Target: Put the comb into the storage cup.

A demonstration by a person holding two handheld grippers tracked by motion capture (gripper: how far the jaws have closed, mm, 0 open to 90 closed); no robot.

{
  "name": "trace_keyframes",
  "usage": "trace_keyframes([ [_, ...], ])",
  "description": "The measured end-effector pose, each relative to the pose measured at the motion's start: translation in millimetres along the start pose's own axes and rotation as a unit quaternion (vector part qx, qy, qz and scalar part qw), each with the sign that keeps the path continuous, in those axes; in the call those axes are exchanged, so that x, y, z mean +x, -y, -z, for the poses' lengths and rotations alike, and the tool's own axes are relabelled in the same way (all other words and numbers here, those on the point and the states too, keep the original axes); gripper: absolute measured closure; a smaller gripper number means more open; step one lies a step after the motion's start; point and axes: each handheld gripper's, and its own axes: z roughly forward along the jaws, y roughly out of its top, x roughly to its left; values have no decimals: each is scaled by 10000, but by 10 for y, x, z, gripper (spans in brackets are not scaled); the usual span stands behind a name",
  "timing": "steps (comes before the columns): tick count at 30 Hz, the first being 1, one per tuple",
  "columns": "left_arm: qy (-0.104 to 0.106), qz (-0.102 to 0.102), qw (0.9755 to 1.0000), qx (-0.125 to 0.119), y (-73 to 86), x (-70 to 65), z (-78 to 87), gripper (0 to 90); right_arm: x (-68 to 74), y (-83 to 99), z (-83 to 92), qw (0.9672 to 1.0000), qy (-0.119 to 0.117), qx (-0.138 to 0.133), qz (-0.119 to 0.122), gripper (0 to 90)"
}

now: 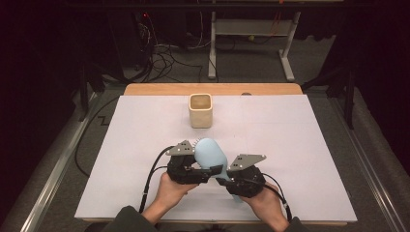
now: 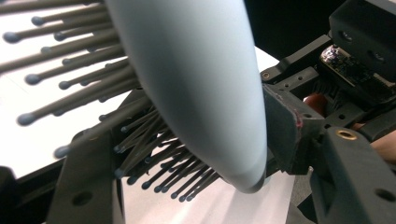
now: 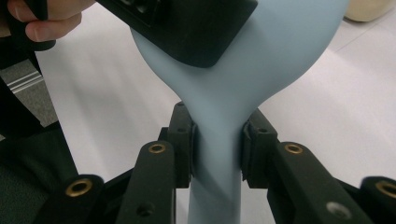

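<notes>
A light blue hairbrush (image 1: 211, 153) is held up just above the white desk (image 1: 290, 145). The right gripper (image 3: 217, 151) squeezes its handle tight. The left gripper (image 2: 187, 144) has its fingers pinched on the brush head, bristles on one side. No writing shows anywhere.

Pale blue hairbrush (image 1: 210, 153) with dark ball-tipped bristles, above the white tabletop, bristles facing left.
</notes>
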Motion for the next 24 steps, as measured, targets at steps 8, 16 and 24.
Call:
trace_keyframes([
  [8, 202, -4, 9998, -52, -27, -3, 21, 466, 6, -16, 6, 10000, 9, -43, 21, 705],
  [16, 248, -47, 9997, -49, -80, -71, 72, 500, 30, -24, 47, 9998, -2, -182, 90, 704],
  [24, 283, -97, 9996, -7, -119, -109, 92, 520, 24, -18, 72, 9995, -118, -302, 43, 702],
])
